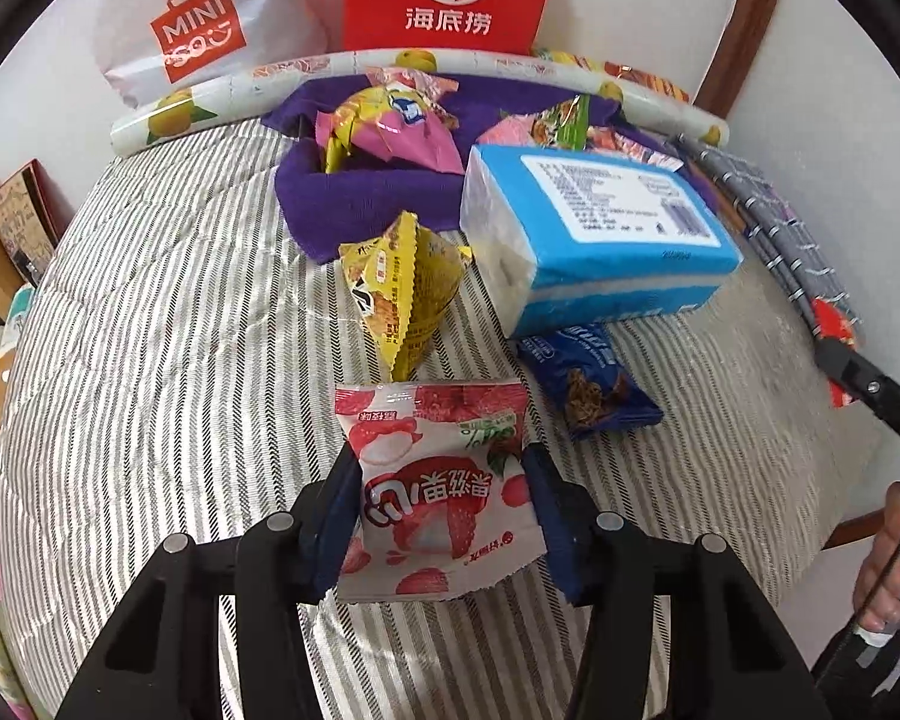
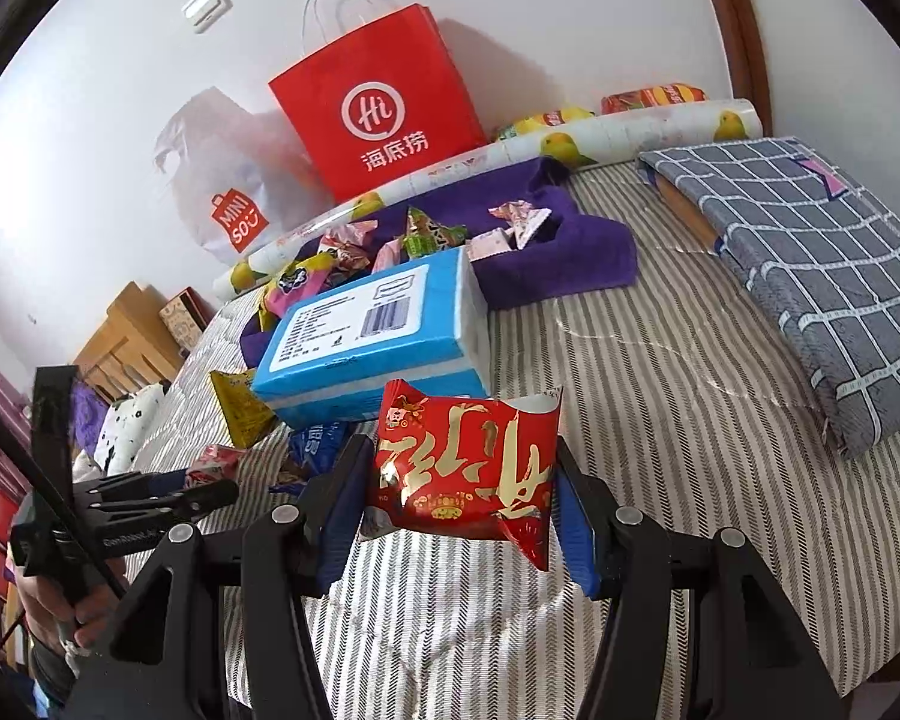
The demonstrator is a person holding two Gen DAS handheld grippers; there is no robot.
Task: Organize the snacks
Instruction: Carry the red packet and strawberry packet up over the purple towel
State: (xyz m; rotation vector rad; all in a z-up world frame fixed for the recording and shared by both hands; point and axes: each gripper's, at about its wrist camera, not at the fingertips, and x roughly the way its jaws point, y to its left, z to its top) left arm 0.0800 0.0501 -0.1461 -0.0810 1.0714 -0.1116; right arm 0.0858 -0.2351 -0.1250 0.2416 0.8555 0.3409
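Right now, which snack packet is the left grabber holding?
The pink-and-white lychee packet, pinched in the left gripper. The yellow packet and dark blue packet lie loose on the striped bedcover.

A bed [image 1: 168, 324] is covered in grey-and-white striped fabric. Between the black left hand-held gripper's [image 1: 441, 516] blue pads sits a white snack packet [image 1: 438, 480] printed with pink and red lychees. Just beyond it lie a yellow packet [image 1: 402, 282] and a dark blue packet [image 1: 594, 384], then a sky-blue tissue pack [image 1: 600, 234] with a white label, on a purple cloth [image 1: 342, 198]. The black right hand-held gripper's [image 2: 465, 498] blue pads flank a red packet [image 2: 468, 462] with gold lettering. To its right lies a grey cloth [image 2: 810, 252] with a white grid. Farthest off stands a red bag [image 2: 384, 114] with white lettering.
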